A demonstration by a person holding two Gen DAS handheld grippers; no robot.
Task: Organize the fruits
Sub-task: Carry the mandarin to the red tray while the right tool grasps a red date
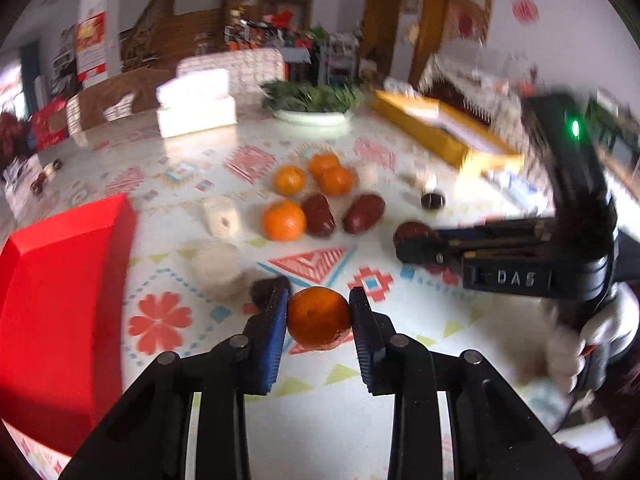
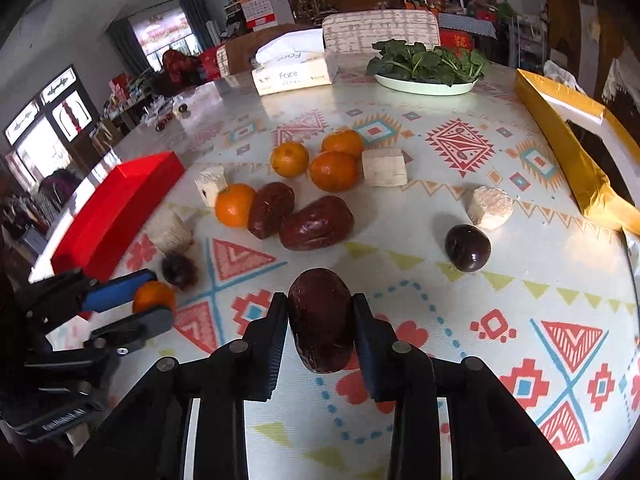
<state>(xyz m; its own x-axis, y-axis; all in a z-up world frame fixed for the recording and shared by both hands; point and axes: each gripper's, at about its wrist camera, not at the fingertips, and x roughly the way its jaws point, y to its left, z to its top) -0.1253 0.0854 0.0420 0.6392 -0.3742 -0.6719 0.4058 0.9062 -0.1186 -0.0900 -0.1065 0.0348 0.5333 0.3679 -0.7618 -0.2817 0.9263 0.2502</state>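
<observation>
Our left gripper (image 1: pixel 319 312) clenches a tangerine (image 1: pixel 319 317); our right gripper (image 2: pixel 320 316) clenches a red date (image 2: pixel 320 318). Squeezing harder could bruise either fruit, and crossing arms over the desk (image 2: pixel 440 272) risks collision.

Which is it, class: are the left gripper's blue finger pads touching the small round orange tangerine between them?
Touching. In the left wrist view, both blue finger pads of the left gripper press against the small round orange tangerine, with no gap either side.

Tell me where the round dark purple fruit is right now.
In the right wrist view, the round dark purple fruit sits alone on the tablecloth, right of centre, just in front of a pale chunk near the gold box.
</observation>
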